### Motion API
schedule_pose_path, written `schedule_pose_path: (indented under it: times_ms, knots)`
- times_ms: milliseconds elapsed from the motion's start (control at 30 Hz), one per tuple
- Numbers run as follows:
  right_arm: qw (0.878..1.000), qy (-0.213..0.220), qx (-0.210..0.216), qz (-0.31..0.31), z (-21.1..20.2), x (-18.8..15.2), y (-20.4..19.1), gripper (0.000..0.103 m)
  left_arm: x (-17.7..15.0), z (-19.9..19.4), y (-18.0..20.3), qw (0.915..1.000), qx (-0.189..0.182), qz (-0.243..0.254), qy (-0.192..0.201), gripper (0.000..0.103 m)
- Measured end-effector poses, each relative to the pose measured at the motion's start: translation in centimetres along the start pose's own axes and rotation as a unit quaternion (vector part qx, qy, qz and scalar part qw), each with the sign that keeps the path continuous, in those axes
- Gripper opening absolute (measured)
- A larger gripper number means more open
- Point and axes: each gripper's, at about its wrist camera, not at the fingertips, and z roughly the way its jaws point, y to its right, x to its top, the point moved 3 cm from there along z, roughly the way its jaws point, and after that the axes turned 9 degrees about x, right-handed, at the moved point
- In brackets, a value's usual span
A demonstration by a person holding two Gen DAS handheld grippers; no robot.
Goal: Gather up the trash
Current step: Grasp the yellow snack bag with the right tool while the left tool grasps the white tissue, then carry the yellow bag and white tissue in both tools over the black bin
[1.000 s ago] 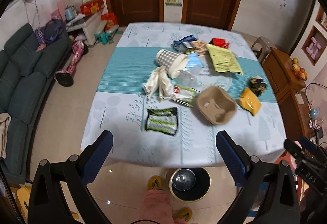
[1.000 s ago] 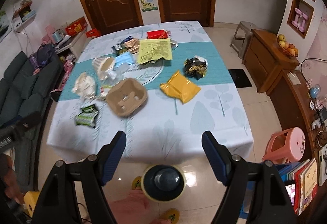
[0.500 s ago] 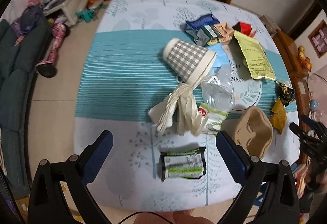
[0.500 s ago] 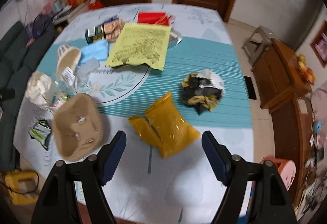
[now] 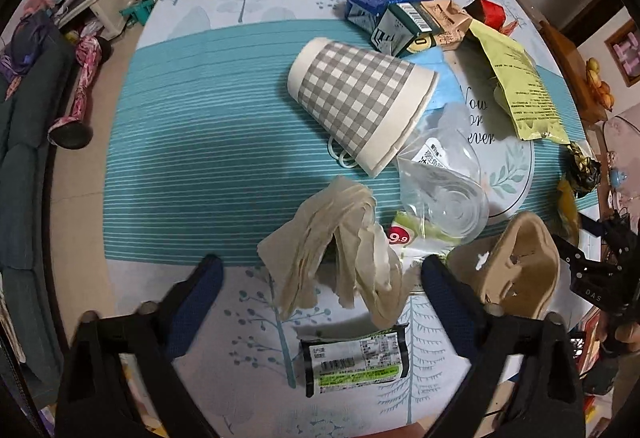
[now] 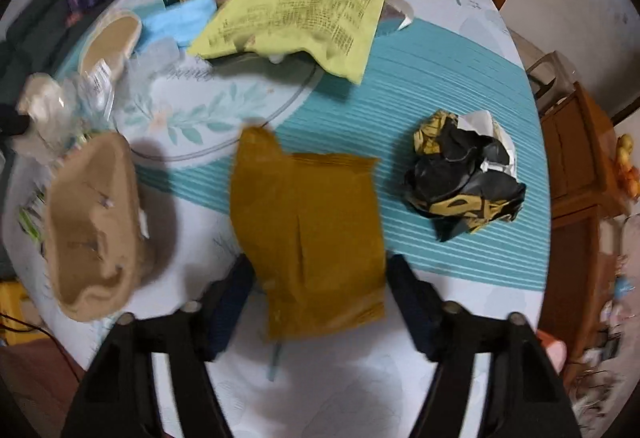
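Presently, one checked paper cup (image 5: 358,100) lies tipped, contents unseen. Left gripper (image 5: 320,284) fingers, closing, straddle one crumpled tissue (image 5: 340,258); right gripper (image 6: 318,288) fingers, closing, flank one mustard pouch (image 6: 308,234).

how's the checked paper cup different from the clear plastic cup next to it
The checked paper cup is opaque, with a grey and white check and a cream rim; the clear plastic cup is see-through with a white label. The checked paper cup keeps its round shape, while the clear plastic cup looks squashed. The paper cup also looks the larger of the two. Both lie on their sides on the table, touching.
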Motion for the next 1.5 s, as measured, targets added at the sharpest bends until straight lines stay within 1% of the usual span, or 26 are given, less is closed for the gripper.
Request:
schedule_pose_path:
  times_ms: [33,67,100,133,200,267,300,400,500,600,700,900,967,1100,1300,1400,1500]
  knots:
    - [1.000,0.002,-0.003,0.004,-0.1,-0.1,0.0,0.058,0.0,0.3,0.0,1.0000,-0.005,0.001,-0.005,0.077]
    - [1.000,0.004,-0.003,0.007,-0.2,-0.3,0.0,0.057,0.0,0.7,0.0,0.9998,-0.011,0.001,-0.014,0.066]
    - [1.000,0.006,-0.005,0.012,-0.3,-0.4,0.0,0.056,-0.1,0.9,-0.1,0.9996,-0.021,-0.002,-0.020,0.061]
    - [1.000,0.008,-0.006,0.016,-0.4,-0.5,-0.1,0.051,-0.1,1.0,-0.1,0.9991,-0.035,-0.009,-0.024,0.058]
    - [0.999,0.016,-0.006,0.030,-0.8,-0.7,-0.2,0.028,-0.2,1.1,-0.3,0.9981,-0.052,-0.020,-0.027,0.045]
    - [0.998,0.019,0.013,0.054,-1.1,-1.0,-0.7,0.026,-0.3,1.2,-0.1,0.9974,-0.060,-0.028,-0.028,0.038]
    - [0.997,0.027,0.025,0.067,-1.4,-1.4,-0.9,0.016,-0.3,1.2,0.1,0.9974,-0.061,-0.025,-0.028,0.033]
    - [0.994,0.043,0.028,0.092,-2.6,-2.4,-1.9,0.016,-0.5,1.0,0.6,0.9978,-0.059,-0.016,-0.025,0.025]
    - [0.990,0.066,0.034,0.124,-4.2,-3.4,-3.2,0.015,-0.7,0.9,0.7,0.9977,-0.063,-0.014,-0.023,0.021]
    - [0.982,0.094,0.036,0.160,-6.9,-5.0,-4.9,0.015,-0.9,0.8,0.6,0.9977,-0.064,-0.004,-0.021,0.020]
    - [0.977,0.113,0.035,0.175,-9.3,-6.2,-6.3,0.015,-1.2,0.5,0.5,0.9979,-0.061,0.009,-0.021,0.017]
    - [0.973,0.130,0.015,0.189,-11.9,-7.9,-7.4,0.015,-1.6,-1.8,0.6,0.9970,-0.068,0.038,0.005,0.016]
    - [0.972,0.135,0.008,0.194,-12.4,-8.4,-7.3,0.015,-1.8,-3.1,0.8,0.9960,-0.075,0.046,0.017,0.016]
    - [0.968,0.141,0.002,0.209,-13.4,-10.2,-7.3,0.015,-2.6,-5.8,1.1,0.9936,-0.090,0.057,0.038,0.016]
    - [0.968,0.138,-0.001,0.208,-14.1,-12.5,-7.3,0.015,-5.2,-10.4,2.5,0.9882,-0.117,0.072,0.069,0.016]
    - [0.971,0.148,0.000,0.190,-14.9,-13.8,-7.5,0.015,-7.4,-12.8,3.8,0.9854,-0.126,0.077,0.084,0.016]
    - [0.976,0.146,0.000,0.164,-15.6,-15.3,-7.6,0.015,-10.5,-15.2,5.5,0.9837,-0.134,0.072,0.096,0.016]
